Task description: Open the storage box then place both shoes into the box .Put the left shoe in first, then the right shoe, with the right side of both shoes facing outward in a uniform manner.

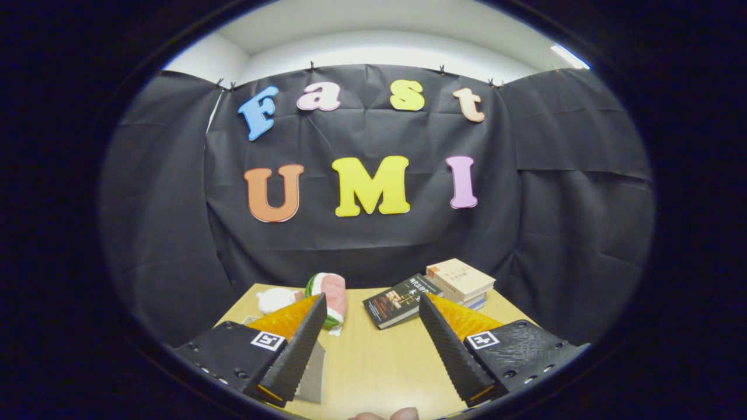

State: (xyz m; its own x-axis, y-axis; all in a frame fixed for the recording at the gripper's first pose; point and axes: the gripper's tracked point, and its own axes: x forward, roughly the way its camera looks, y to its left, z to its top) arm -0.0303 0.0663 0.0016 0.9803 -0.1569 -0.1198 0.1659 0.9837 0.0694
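Hand-held gripper (370, 303) raised, jaws spread and holding nothing.
It hovers over the bare tabletop (373, 361); beyond it lie a dark book (400, 300), stacked books (461, 283) and plush toys (330, 297); I cannot tell where the box and shoes are.

The gripper (372, 298) hangs over the near part of the pale wooden table (373, 361). Its two fingers are spread well apart, with bare tabletop between them and nothing pressed by either. A grey, flat-sided piece (312, 367) stands just beside the inner face of one finger, close to the table's near edge; I cannot tell what it belongs to.
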